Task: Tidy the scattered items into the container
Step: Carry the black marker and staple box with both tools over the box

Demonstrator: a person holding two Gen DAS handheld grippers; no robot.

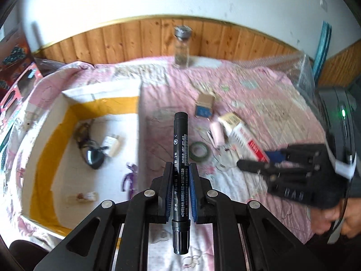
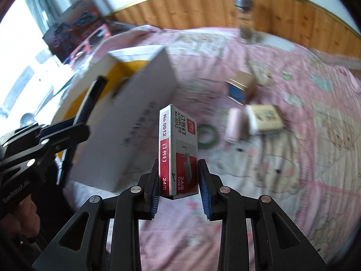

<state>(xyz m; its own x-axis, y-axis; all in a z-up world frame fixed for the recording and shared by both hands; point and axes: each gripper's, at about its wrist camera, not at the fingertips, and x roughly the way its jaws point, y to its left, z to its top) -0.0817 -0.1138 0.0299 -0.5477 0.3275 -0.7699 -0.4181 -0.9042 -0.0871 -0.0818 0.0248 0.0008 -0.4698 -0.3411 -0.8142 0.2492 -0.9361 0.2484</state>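
My left gripper [image 1: 180, 167] is shut on a black marker [image 1: 179, 140], held upright above the right wall of the white cardboard box [image 1: 140, 103] with yellow tape. The box holds a charger with cable [image 1: 101, 149] and a purple item [image 1: 129, 178]. My right gripper [image 2: 179, 171] is shut on a red-and-white staples box [image 2: 178, 149], above the pink bedspread and right of the cardboard box [image 2: 126, 122]. On the bedspread lie a green tape roll [image 2: 207, 136], a pink cylinder [image 2: 234, 124], a beige packet [image 2: 264, 118] and a blue-and-brown small box [image 2: 240, 85].
A glass bottle [image 1: 181, 49] stands at the far edge by the wooden wall panel. A dark printed carton [image 2: 74, 24] sits at the far left. A clear plastic piece [image 1: 302, 72] and a dark device with a green light [image 1: 343, 113] are at the right. A hand [image 1: 338, 216] holds the right gripper.
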